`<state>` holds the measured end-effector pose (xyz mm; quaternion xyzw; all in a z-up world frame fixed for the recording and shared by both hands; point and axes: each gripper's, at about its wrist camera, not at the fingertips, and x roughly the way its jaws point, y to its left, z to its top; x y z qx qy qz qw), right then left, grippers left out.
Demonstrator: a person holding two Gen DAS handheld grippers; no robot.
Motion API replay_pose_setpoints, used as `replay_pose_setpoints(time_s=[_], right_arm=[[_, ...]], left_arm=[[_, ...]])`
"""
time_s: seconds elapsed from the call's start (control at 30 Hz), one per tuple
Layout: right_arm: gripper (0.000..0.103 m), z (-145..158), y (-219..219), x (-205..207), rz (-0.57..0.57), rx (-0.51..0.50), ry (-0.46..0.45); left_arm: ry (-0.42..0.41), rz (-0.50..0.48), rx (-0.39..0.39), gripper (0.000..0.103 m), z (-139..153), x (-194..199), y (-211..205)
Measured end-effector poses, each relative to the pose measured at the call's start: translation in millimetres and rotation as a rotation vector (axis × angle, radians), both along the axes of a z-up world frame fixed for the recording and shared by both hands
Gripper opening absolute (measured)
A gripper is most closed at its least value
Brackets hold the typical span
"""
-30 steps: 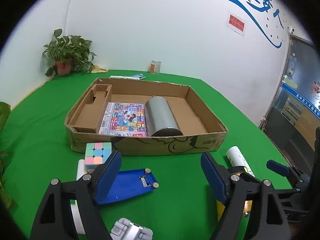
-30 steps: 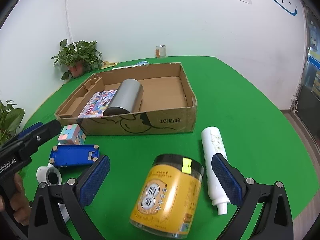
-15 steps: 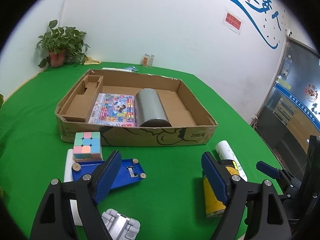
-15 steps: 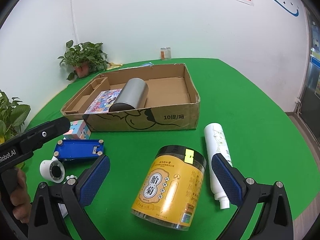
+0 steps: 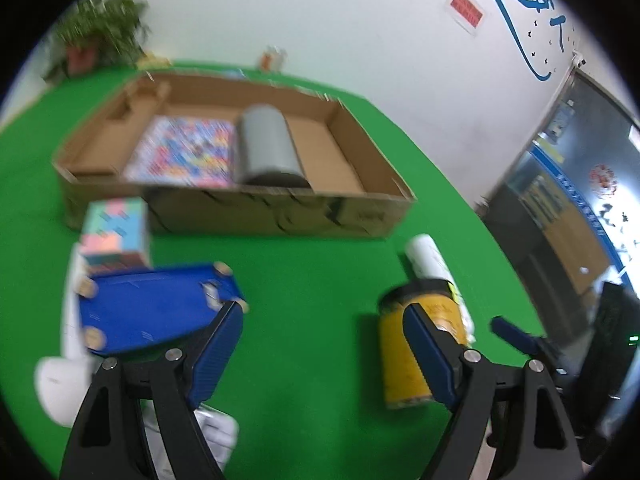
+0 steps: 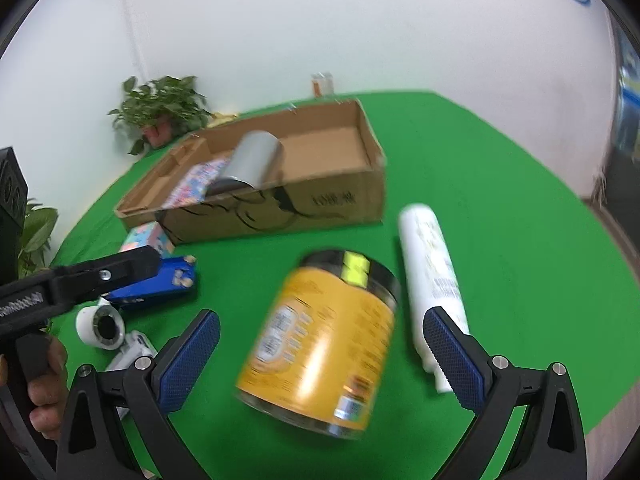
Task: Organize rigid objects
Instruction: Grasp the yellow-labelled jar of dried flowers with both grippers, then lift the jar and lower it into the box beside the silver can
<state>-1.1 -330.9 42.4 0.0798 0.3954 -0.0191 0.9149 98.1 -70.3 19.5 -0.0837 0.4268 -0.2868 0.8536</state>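
across a green cloth table [image 6: 500,200] set against a white wall with blue lettering and a red notice, a potted plant [image 6: 160,112] stands at the far edge, and glass doors show to one side in the left wrist view. a shallow cardboard box [image 6: 332,200] with corrugated walls and a black drawing on its front holds a flat colourful printed box [image 5: 184,152] and, beside it, a smooth grey metal cylinder [image 5: 268,148] lying on its side. on the cloth in front of the box sit a pastel puzzle cube [image 5: 116,232], a flat blue plastic piece [image 5: 148,308] with round studs at its corners, and a white roll [image 6: 100,326]. a round yellow jar [image 6: 320,344] with a black lid lies tilted, next to a white bottle [image 6: 430,272] lying flat. the left gripper [image 5: 322,354] is spread wide over bare cloth, holding nothing. the right gripper [image 6: 320,356] is also spread wide, its pads either side of the jar without touching it
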Motion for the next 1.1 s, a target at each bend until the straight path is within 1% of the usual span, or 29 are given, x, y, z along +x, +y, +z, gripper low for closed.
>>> replay_pose_setpoints(time_s=[0.03, 0.07, 0.1, 0.13, 0.2, 0.27, 0.3, 0.33, 0.37, 0.43, 0.47, 0.5, 0.57, 0.6, 0.7, 0.73, 0.8, 0.83, 0.93, 1.0, 1.03, 1.1], right_arm=[[0.102, -7.7, -7.2, 2.5, -0.014, 0.026, 0.043], [0.097, -13.3, -12.6, 5.1, -0.021, 0.053, 0.077], [0.096, -19.6, -18.5, 7.7, -0.025, 0.101, 0.108], [0.096, -24.9, -23.9, 9.4, -0.026, 0.161, 0.125], [0.096, -32.2, -27.1, 12.4, -0.021, 0.210, 0.143], [0.094, -43.0, -26.5, 19.1, 0.007, 0.256, 0.184], [0.090, -49.6, -22.9, 22.3, 0.025, 0.267, 0.214], [0.084, -55.9, -17.0, 24.8, 0.044, 0.263, 0.244], [0.084, -61.3, -8.9, 25.2, 0.061, 0.228, 0.264], [0.083, -63.7, 4.1, 24.3, 0.081, 0.175, 0.277], [0.083, -63.6, 8.0, 23.3, 0.084, 0.160, 0.272], [0.083, -63.7, 9.1, 22.2, 0.086, 0.165, 0.269], [0.084, -63.1, 10.2, 19.2, 0.106, 0.194, 0.260], [0.084, -60.3, 13.4, 17.1, 0.138, 0.196, 0.245], [0.086, -44.7, 22.7, 8.4, 0.236, 0.138, 0.179], [0.085, -40.0, 22.7, 6.3, 0.255, 0.150, 0.161], [0.086, -28.9, 11.1, 2.0, 0.261, 0.238, 0.133], [0.087, -26.8, 5.2, 1.4, 0.253, 0.260, 0.131], [0.087, -32.3, -9.1, 8.1, 0.219, 0.305, 0.172], [0.086, -38.4, -11.9, 10.1, 0.225, 0.365, 0.195], [0.086, -40.5, -12.2, 10.1, 0.230, 0.380, 0.204], [0.087, -49.3, -6.0, 15.7, 0.252, 0.431, 0.247]], left_arm=[[0.017, -0.014, -0.004, 0.082, -3.3, 1.7, -2.8], [0.037, -0.026, -0.002, 0.082, -7.5, 3.6, -6.8], [0.054, -0.031, 0.006, 0.082, -11.0, 5.4, -9.8], [0.077, -0.033, 0.018, 0.082, -15.7, 7.8, -13.8], [0.109, -0.052, 0.013, 0.082, -22.5, 10.2, -19.4], [0.139, -0.071, 0.004, 0.082, -27.2, 11.2, -23.3], [0.150, -0.079, 0.002, 0.082, -29.0, 11.4, -24.7], [0.160, -0.086, 0.003, 0.082, -30.7, 11.3, -25.6], [0.167, -0.090, 0.005, 0.082, -32.0, 11.1, -26.0], [0.184, -0.097, 0.006, 0.082, -35.3, 10.8, -25.2], [0.196, -0.102, 0.000, 0.082, -36.9, 10.1, -24.2], [0.210, -0.104, -0.009, 0.082, -38.4, 9.2, -22.8], [0.256, -0.117, -0.044, 0.082, -44.0, 7.9, -20.2], [0.274, -0.125, -0.060, 0.082, -46.3, 7.4, -19.8], [0.317, -0.143, -0.141, 0.082, -49.0, 6.1, -15.1], [0.329, -0.151, -0.162, 0.082, -49.3, 7.1, -14.8], [0.355, -0.157, -0.184, 0.082, -52.0, 9.0, -13.3], [0.374, -0.158, -0.191, 0.082, -55.2, 9.5, -12.0], [0.426, -0.168, -0.227, 0.082, -64.4, 9.2, -10.1], [0.430, -0.168, -0.225, 0.082, -64.1, 8.5, -10.4], [0.434, -0.173, -0.221, 0.082, -64.4, 7.9, -11.4], [0.463, -0.184, -0.222, 0.083, -67.6, 6.4, -14.4]])
